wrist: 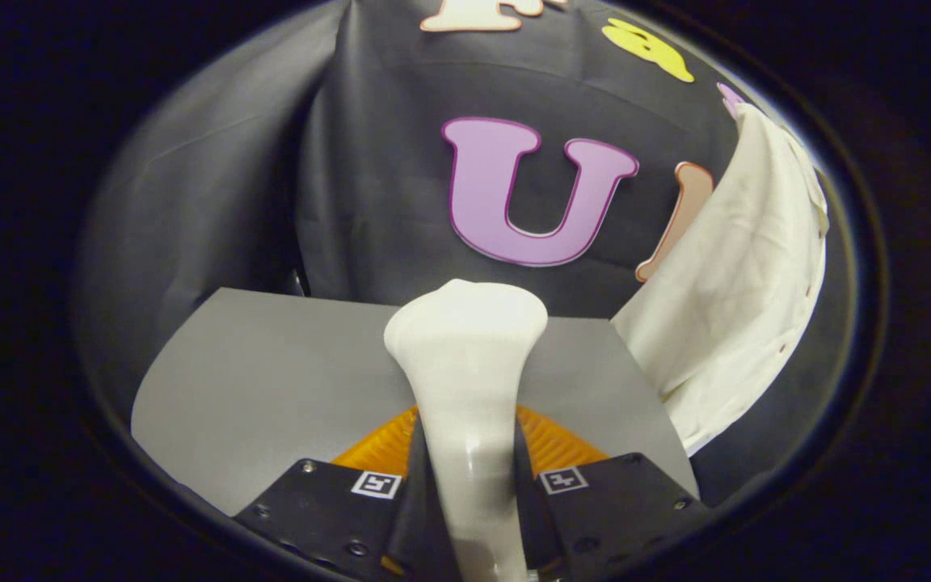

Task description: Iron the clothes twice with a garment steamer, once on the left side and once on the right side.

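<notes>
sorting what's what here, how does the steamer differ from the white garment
The steamer is rigid, smooth and glossy, clamped upright between the gripper fingers; the white garment is soft, creased cloth hanging off to the right, beyond the fingers and untouched. Steamer flares at its head; garment drapes. Both are off-white.

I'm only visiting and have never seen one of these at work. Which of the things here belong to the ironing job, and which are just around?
Part of the job:
- white garment steamer, clamped between both fingers of the tongs
- white garment, hanging beyond the tongs, off to the steamer's right

Just around:
- grey table under the steamer
- black cloth wall behind
</notes>
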Available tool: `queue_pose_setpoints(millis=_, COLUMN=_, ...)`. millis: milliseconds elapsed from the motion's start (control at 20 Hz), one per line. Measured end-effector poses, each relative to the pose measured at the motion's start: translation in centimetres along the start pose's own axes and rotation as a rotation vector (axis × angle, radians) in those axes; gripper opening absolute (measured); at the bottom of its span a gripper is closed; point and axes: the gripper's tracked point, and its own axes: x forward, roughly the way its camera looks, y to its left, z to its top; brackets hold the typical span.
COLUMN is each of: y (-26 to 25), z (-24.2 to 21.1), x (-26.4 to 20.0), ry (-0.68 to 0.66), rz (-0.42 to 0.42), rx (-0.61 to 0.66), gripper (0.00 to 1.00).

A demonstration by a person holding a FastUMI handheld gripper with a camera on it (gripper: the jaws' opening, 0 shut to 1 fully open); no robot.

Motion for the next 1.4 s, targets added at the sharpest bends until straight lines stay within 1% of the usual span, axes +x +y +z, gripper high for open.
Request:
queue_pose_setpoints(millis=50, y=0.2, z=1.1, x=-0.6, ry=-0.071, rz=0.032, rx=0.016, gripper=0.47)
queue_pose_setpoints(millis=100, y=-0.1, z=2.0, x=-1.4, ry=-0.130, rz=0.046, rx=0.034, gripper=0.46)
queue_pose_setpoints(millis=200, y=-0.7, z=3.4, x=-3.8, ry=-0.244, rz=0.056, rx=0.064, gripper=0.46)
queue_pose_setpoints(millis=300, y=-1.0, z=4.4, x=-6.2, ry=-0.310, rz=0.071, rx=0.065, gripper=0.44)
queue_pose_setpoints(millis=450, y=-2.1, z=4.6, x=-9.1, ry=-0.347, rz=0.075, rx=0.061, gripper=0.43)
queue_pose_setpoints(millis=650, y=-2.8, z=4.5, x=-11.5, ry=-0.368, rz=0.080, rx=0.072, gripper=0.43)
queue_pose_setpoints(millis=850, y=-2.5, z=4.2, x=-13.4, ry=-0.397, rz=0.088, rx=0.018, gripper=0.43)
queue_pose_setpoints(millis=900, y=-2.8, z=4.8, x=-14.7, ry=-0.455, rz=0.081, rx=0.009, gripper=0.43)
queue_pose_setpoints(millis=1000, y=-3.6, z=6.5, x=-17.9, ry=-0.554, rz=0.080, rx=0.035, gripper=0.42)
queue_pose_setpoints(millis=1200, y=-9.6, z=8.7, x=-23.0, ry=-0.649, rz=-0.009, rx=0.099, gripper=0.42)
queue_pose_setpoints(millis=1300, y=-13.1, z=9.6, x=-23.7, ry=-0.660, rz=-0.052, rx=0.119, gripper=0.42)
queue_pose_setpoints(millis=1400, y=-16.9, z=9.5, x=-22.8, ry=-0.626, rz=-0.097, rx=0.117, gripper=0.42)
